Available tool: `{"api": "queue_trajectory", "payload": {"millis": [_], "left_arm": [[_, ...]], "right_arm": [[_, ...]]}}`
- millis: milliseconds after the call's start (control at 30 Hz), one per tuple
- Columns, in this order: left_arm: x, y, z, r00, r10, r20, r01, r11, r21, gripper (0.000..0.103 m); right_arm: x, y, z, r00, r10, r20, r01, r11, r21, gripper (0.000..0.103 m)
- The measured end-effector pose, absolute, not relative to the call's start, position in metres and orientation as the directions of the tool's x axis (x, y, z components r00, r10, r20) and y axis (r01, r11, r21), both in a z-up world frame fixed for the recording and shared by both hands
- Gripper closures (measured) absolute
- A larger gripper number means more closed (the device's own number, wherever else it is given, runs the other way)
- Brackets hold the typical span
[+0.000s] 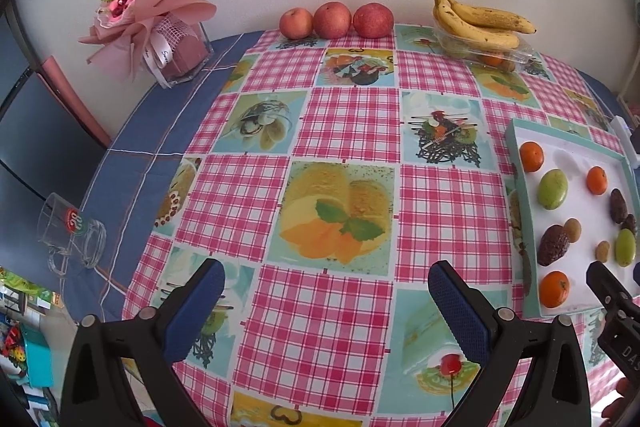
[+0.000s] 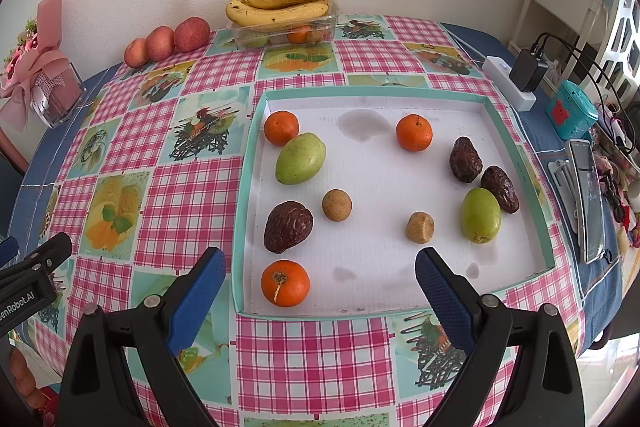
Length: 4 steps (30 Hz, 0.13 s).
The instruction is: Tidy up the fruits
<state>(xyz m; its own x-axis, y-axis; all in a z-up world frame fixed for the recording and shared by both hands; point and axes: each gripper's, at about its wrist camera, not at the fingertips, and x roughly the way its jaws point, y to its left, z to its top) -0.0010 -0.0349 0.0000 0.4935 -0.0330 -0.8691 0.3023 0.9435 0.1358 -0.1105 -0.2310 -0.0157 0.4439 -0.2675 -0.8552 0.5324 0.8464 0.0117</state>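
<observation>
A shallow white tray with a teal rim (image 2: 360, 91) (image 1: 568, 143) lies on the checked tablecloth. It holds three oranges (image 2: 285, 283) (image 2: 414, 132) (image 2: 281, 127), two green fruits (image 2: 300, 158) (image 2: 480, 215), three dark wrinkled fruits (image 2: 288, 227) (image 2: 465, 159), and two small tan ones (image 2: 337, 205) (image 2: 420, 227). My right gripper (image 2: 320, 277) hangs open over the tray's near edge, nothing between its blue pads. My left gripper (image 1: 326, 289) stands open over bare tablecloth, left of the tray.
Three red apples (image 1: 334, 20) line the far wall. Bananas (image 2: 280, 3) rest on a clear plastic box (image 2: 280, 35) holding more fruit. A bouquet in a glass vase (image 1: 160, 23) and a glass mug (image 1: 70, 233) sit at left. A phone (image 2: 588, 195), charger and clutter lie right.
</observation>
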Motion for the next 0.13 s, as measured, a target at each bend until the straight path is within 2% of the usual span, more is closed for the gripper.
{"api": "queue_trajectory", "payload": {"millis": [133], "left_arm": [[-0.0008,-0.0350,0.0004,0.495,-0.026,-0.868,0.295,0.945,0.140,0.000]], "right_arm": [[-0.1105,-0.2316,-0.0155,0.444,-0.268,-0.855,0.532,0.847,0.011,0.007]]}}
